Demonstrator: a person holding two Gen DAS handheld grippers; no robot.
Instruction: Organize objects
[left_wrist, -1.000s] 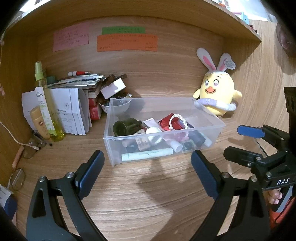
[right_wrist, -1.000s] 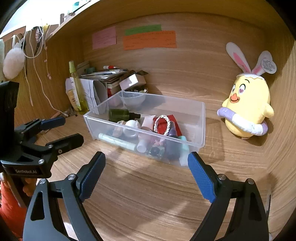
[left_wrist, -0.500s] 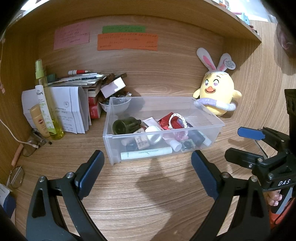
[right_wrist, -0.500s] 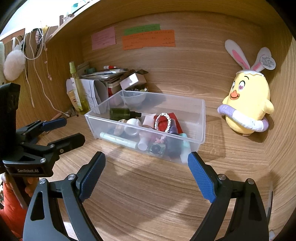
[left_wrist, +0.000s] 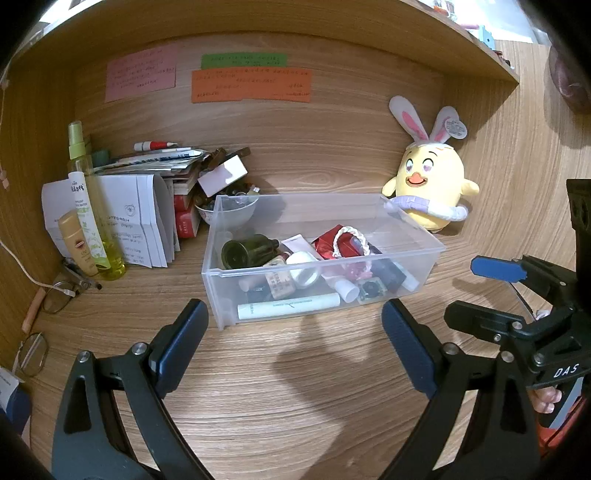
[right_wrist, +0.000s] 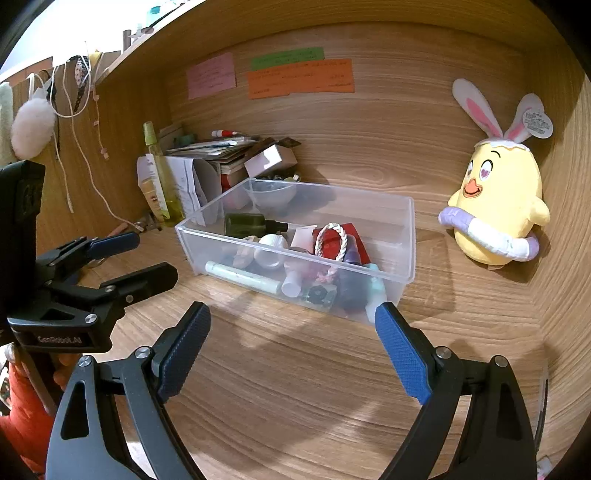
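A clear plastic bin (left_wrist: 413, 240) (right_wrist: 404, 229) stands on the wooden desk, holding a dark green bottle (left_wrist: 245, 251), a white tube (left_wrist: 288, 305), a red pouch with a braided loop (left_wrist: 345, 240) and several small cosmetics. My left gripper (left_wrist: 291, 334) is open and empty, just in front of the bin; it also shows in the right wrist view (right_wrist: 136, 254). My right gripper (right_wrist: 290, 334) is open and empty, in front of the bin's right corner; it also shows in the left wrist view (left_wrist: 480, 291).
A yellow chick plush with bunny ears (left_wrist: 430, 184) (right_wrist: 496, 206) sits right of the bin. A spray bottle (left_wrist: 92, 206), a sunscreen tube (left_wrist: 74, 236), papers and stacked books (left_wrist: 147, 206) stand at the left. Glasses (left_wrist: 55, 299) lie at the left edge. Sticky notes (left_wrist: 251, 85) are on the back wall.
Both views have drifted slightly; the bin sits a little lower and closer in the left wrist view. Both grippers stay open and empty.
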